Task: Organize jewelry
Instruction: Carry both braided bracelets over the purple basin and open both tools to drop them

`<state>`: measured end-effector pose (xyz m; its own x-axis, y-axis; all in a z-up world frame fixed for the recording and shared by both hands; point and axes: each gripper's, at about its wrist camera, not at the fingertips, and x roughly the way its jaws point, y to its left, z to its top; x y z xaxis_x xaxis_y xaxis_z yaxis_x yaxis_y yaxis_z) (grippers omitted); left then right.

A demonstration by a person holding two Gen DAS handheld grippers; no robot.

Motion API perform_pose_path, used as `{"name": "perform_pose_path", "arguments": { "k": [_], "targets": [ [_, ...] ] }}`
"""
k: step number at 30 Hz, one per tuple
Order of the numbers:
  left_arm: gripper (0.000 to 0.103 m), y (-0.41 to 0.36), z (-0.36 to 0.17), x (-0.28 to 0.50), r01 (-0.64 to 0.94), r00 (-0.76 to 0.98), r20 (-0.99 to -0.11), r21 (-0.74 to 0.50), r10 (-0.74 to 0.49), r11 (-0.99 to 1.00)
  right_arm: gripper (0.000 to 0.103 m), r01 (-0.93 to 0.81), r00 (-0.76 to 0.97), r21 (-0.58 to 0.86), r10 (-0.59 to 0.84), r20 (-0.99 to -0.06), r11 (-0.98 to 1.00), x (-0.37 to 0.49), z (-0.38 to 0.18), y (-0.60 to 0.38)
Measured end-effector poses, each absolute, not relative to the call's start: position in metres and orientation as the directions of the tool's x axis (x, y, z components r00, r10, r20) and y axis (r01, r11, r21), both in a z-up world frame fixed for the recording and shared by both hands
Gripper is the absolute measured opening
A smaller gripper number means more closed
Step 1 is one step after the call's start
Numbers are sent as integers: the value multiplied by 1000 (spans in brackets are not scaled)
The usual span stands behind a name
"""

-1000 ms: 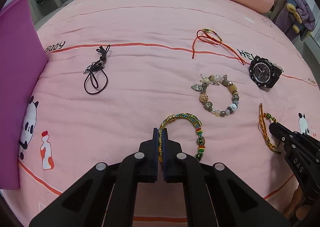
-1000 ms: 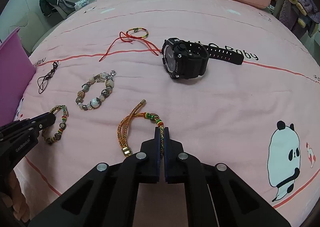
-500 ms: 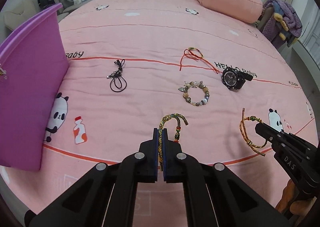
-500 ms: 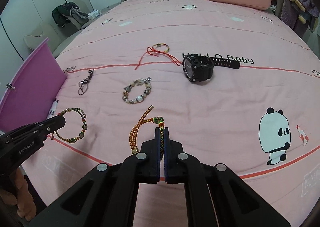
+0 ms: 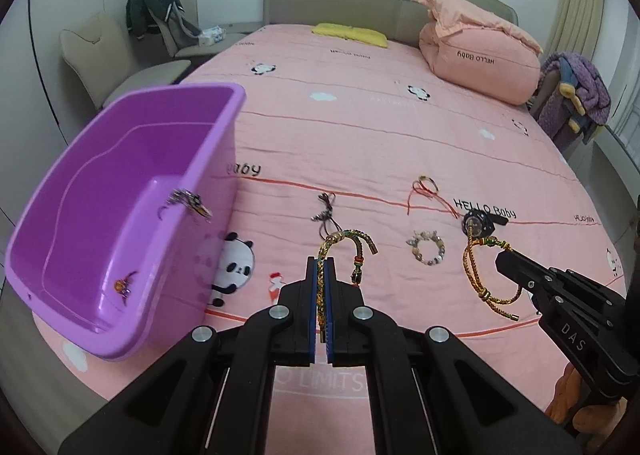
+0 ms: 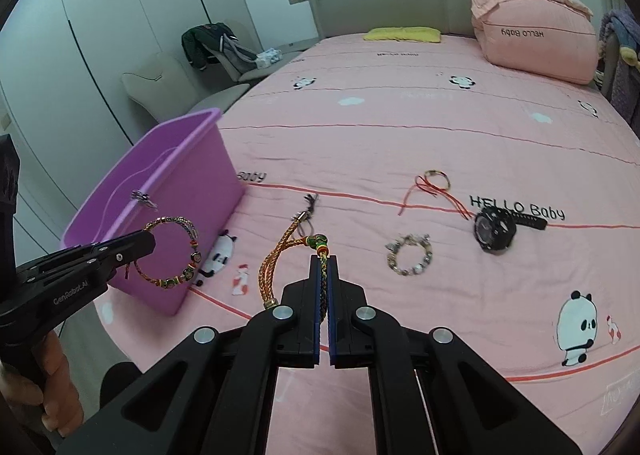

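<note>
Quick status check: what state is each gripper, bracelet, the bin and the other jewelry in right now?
Left hand-held gripper: shut on green-gold braided bracelet, lifted.
Right hand-held gripper: shut on orange braided bracelet, lifted.
Purple bin: open, upright, a small item inside.
Black watch: lying on bed.
Beaded bracelet: lying on bed.
Red string bracelet: lying on bed.
Black cord necklace: lying on bed.

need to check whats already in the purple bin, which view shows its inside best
The left wrist view. It looks down into the purple bin, showing its floor with a small piece of jewelry and another piece hooked on its rim. The right wrist view shows mostly the bin's outer wall; the floor is hidden.
</note>
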<state>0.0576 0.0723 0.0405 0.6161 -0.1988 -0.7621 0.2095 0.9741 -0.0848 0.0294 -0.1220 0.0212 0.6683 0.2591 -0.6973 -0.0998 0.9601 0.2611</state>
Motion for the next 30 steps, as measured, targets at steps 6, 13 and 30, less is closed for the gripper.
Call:
{"name": "perform_pose_path", "arguments": {
  "k": [6, 13, 30],
  "targets": [
    [4, 130, 71, 67, 142, 682, -718, -57, -140, 988, 3, -219, 666, 273, 348, -660, 937, 50, 48, -56],
    [4, 192, 71, 87, 43, 698, -714, -21, -45, 999, 3, -325, 630, 245, 402, -665, 913, 85, 58, 23],
    [5, 253, 36, 121, -72, 654, -755, -11, 39, 997, 14, -406, 576, 103, 342, -743, 908, 144, 43, 122]
  ]
}}
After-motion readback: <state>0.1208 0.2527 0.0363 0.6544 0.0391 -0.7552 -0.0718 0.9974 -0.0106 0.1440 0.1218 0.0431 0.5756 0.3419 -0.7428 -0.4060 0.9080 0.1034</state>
